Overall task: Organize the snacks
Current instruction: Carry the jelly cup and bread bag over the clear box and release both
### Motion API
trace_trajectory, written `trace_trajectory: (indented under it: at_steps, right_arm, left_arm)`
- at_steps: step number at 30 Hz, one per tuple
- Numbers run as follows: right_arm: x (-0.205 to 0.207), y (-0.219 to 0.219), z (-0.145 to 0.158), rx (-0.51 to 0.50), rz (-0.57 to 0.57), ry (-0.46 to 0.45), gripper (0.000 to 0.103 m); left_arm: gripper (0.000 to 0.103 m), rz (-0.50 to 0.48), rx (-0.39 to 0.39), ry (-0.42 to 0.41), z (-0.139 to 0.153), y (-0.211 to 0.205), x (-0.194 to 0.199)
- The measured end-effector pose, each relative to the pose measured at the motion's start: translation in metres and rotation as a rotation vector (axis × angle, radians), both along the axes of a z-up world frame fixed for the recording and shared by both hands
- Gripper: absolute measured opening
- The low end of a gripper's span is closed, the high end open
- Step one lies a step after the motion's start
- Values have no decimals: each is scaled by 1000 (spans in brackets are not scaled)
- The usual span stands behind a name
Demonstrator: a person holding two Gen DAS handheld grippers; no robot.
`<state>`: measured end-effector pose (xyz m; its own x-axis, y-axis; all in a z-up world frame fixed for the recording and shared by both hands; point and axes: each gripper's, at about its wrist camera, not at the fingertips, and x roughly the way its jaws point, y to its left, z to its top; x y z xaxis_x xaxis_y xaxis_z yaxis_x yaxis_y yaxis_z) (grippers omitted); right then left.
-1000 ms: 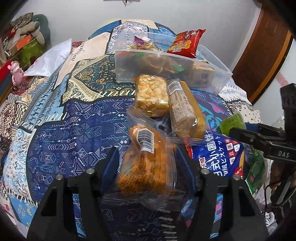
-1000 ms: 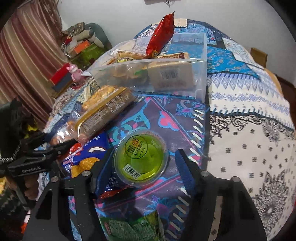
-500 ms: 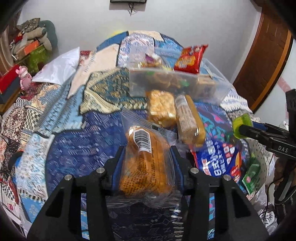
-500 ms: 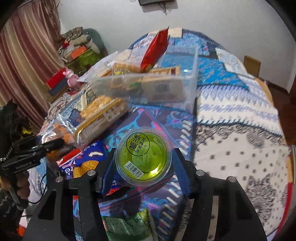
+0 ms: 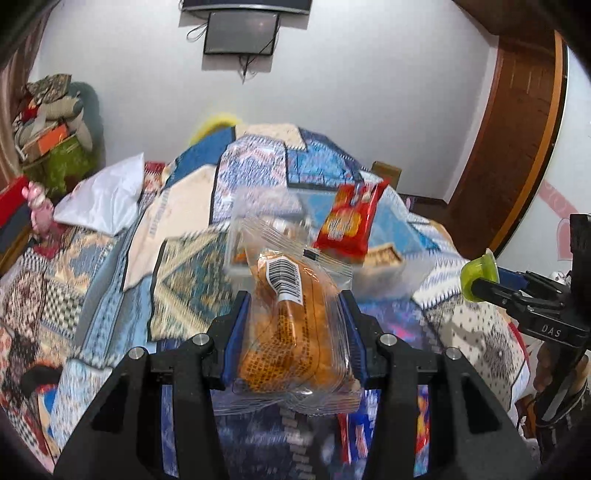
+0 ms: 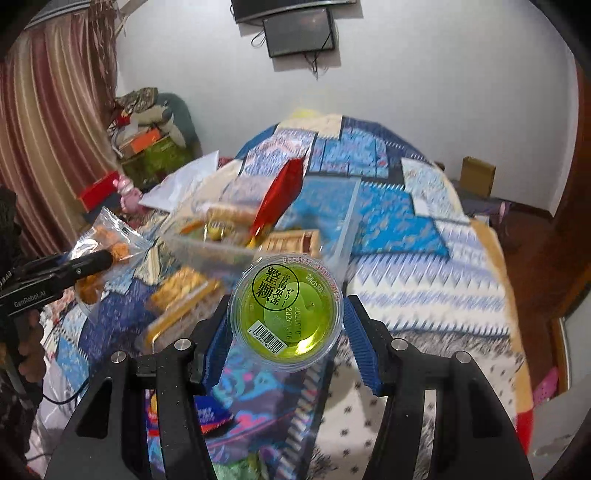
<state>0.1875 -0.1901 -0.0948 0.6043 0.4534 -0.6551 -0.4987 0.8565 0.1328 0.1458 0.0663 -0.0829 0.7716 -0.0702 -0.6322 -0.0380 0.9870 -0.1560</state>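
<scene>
Left claw (image 5: 293, 328) is sitting in the lower middle of the left wrist frame, its blue pads clamping both sides of an orange snack packet (image 5: 295, 332) in clear wrap. This packet is standing up with the barcode facing the camera, lifted above the patterned bedspread (image 5: 110, 280). Right claw (image 6: 286, 325) is sitting in the lower middle of the right wrist frame and is gripping a green jelly cup (image 6: 286, 314) between its blue pads, the printed lid facing the camera. Just above each held thing in the frame, a clear plastic bin (image 6: 347, 236) is resting on the bed, with a red snack bag (image 5: 351, 221) standing tilted inside it among other packets. At the left middle of the right wrist frame, more packets, one of them a yellow tray of biscuits (image 6: 181, 295), are lying on the bedspread in front of the bin. A dark screen (image 6: 299, 31) is hanging on the white wall at the top.
</scene>
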Motion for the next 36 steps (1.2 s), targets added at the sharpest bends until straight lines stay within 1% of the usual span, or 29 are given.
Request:
trace_trajectory:
  at_steps: [5,11,14,17,21,24,27,29,33,36]
  right_arm:
    - [21,-2,12,14,-24,-36,55]
    - [51,5,16,18,-34,-57,55]
    - [69,16,11,5,-20,-52,55]
    - [83,25,4,-13,-6,-42,55]
    - [104,39,-10,-39,6,-13,55]
    - [118,47,-20,-46,10,11,55]
    - [126,52,-27,-63,4,16,55]
    - [127,55,-26,-85,-4,-7,56]
    - [125,58,-22,-94,10,-3,59]
    - [120,56,-16,-105,14,-13,60]
  left_arm:
    - [47,-10,11,-22,7,-4,33]
    - [47,-13,-6,-4,-1,-3,74]
    - [47,-23,-29,19,-8,-2,97]
    - [47,-27,-14,31,-15,-6,118]
    - [47,-37,-13,53,-26,-11,142]
    - [47,-27,-21,66,-32,-11,153]
    - [47,-22,-32,78,-37,-11,161]
    - [47,-18,-29,83,-40,-12,166]
    - [48,-14,-16,98,-42,-16,166]
    - [51,-15,-12,81,-34,-17,158]
